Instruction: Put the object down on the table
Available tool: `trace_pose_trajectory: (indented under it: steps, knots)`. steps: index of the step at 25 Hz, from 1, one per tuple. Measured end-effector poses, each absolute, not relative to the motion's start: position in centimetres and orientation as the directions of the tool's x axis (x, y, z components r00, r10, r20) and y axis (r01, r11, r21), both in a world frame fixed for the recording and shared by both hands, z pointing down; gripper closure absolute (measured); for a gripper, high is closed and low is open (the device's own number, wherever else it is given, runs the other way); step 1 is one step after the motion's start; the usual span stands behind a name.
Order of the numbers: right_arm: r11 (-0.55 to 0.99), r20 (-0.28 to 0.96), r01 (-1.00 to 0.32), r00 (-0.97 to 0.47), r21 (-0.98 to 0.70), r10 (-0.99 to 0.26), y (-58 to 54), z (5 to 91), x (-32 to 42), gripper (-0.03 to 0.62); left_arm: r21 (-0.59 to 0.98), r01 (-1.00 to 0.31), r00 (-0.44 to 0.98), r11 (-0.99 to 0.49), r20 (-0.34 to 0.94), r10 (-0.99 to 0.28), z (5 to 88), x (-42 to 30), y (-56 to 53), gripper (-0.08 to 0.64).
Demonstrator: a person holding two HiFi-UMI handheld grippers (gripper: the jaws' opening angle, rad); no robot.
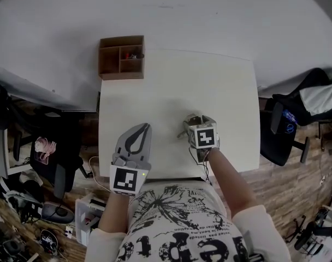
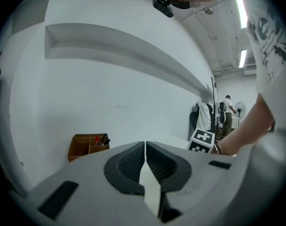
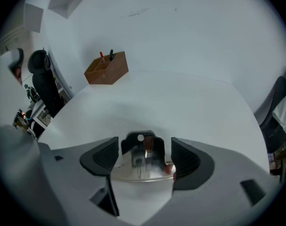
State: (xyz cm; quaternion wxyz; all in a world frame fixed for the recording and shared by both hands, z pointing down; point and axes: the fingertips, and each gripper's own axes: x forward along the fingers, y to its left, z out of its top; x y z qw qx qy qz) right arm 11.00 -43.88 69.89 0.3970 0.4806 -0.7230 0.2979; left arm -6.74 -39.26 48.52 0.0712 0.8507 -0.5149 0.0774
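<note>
Two grippers hang nearer than the wooden box [image 1: 121,57]. The left gripper [image 1: 146,127] has its jaws closed and empty. Farther right of the box, the right gripper [image 3: 144,144] has its jaws wide around the shiny metal object [image 3: 138,167], which is apparently resting on the tabletop [image 1: 209,81]. A crooked withdrawal could snag and topple it.

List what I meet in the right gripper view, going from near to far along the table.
metal object → table → wooden box → wall
</note>
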Motion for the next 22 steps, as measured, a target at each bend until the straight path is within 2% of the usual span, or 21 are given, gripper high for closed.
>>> trace_pose_trajectory:
  steps: [4, 9, 17, 22]
  knots:
    - [0.383, 0.762, -0.917, -0.324, -0.108, -0.561, -44.5, 65.0, 9.9, 0.315, 0.022, -0.886, 0.460, -0.464, 0.184, -0.869, 47.3, -6.6, -39.3, 0.548]
    - [0.397, 0.565, -0.913, -0.378, -0.095, -0.733, -45.1, 56.8, 10.2, 0.456, -0.003, -0.884, 0.464, -0.468, 0.125, -0.877, 44.3, -5.6, -38.8, 0.548]
    - [0.424, 0.231, -0.905, -0.420, -0.032, -0.878, -43.2, 44.9, 12.2, 0.578, -0.072, -0.893, 0.438, -0.444, 0.082, -0.895, 40.5, -4.2, -38.1, 0.548]
    - [0.404, 0.029, -0.914, -0.403, 0.031, -0.915, -41.9, 39.0, 14.4, 0.600, -0.084, -0.899, 0.422, -0.429, 0.084, -0.903, 37.6, -3.2, -37.7, 0.548]
